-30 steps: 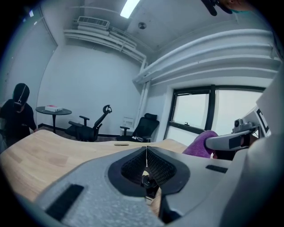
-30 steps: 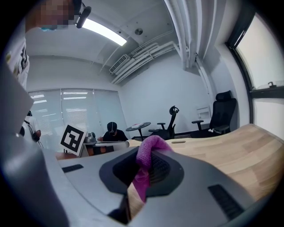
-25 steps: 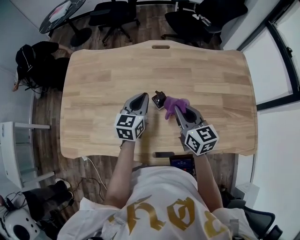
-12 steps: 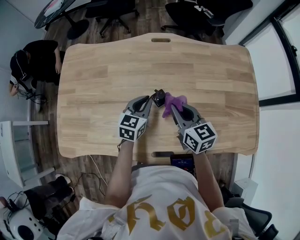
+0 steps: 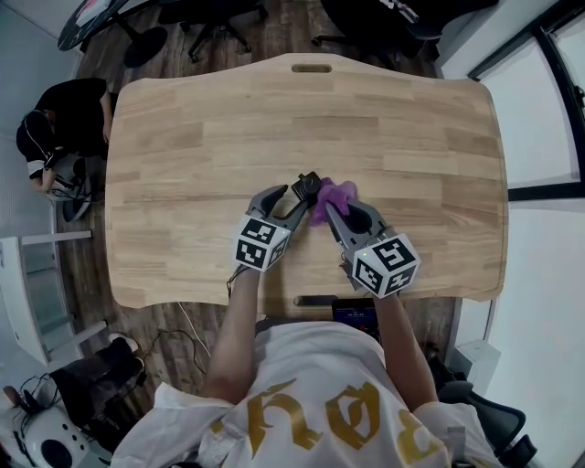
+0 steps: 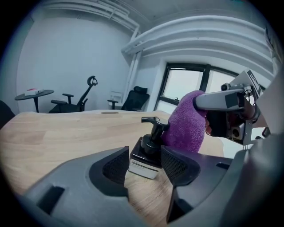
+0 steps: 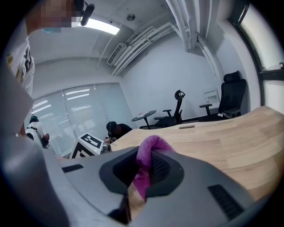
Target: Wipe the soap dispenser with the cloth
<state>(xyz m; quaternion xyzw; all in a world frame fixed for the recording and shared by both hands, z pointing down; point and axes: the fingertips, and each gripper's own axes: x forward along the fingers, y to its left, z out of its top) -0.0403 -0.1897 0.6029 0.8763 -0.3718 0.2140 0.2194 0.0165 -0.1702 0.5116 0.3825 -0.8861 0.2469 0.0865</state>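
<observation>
A small black soap dispenser [image 5: 308, 189] with a pump top and a white label stands on the wooden table [image 5: 183, 137]. My left gripper [image 5: 294, 196] straddles the dispenser [image 6: 148, 153]. Its jaws are opening, and its pads [image 6: 116, 166] stand a little off the bottle's sides. My right gripper [image 5: 334, 212] is shut on a purple cloth [image 5: 335, 194]. In the left gripper view the cloth [image 6: 186, 126] hangs against the pump head from the right. In the right gripper view the cloth [image 7: 148, 162] is pinched between the jaws, and the dispenser is hidden there.
A person in black [image 5: 50, 128] sits at the left beyond the table. Office chairs [image 5: 228, 14] stand past the far edge. A dark device [image 5: 320, 300] lies at the near edge. Windows [image 5: 548, 82] run along the right side.
The left gripper's jaws, closed at the dispenser before, have spread apart. Both grippers have sunk lower over the table. The cloth stays by the pump.
</observation>
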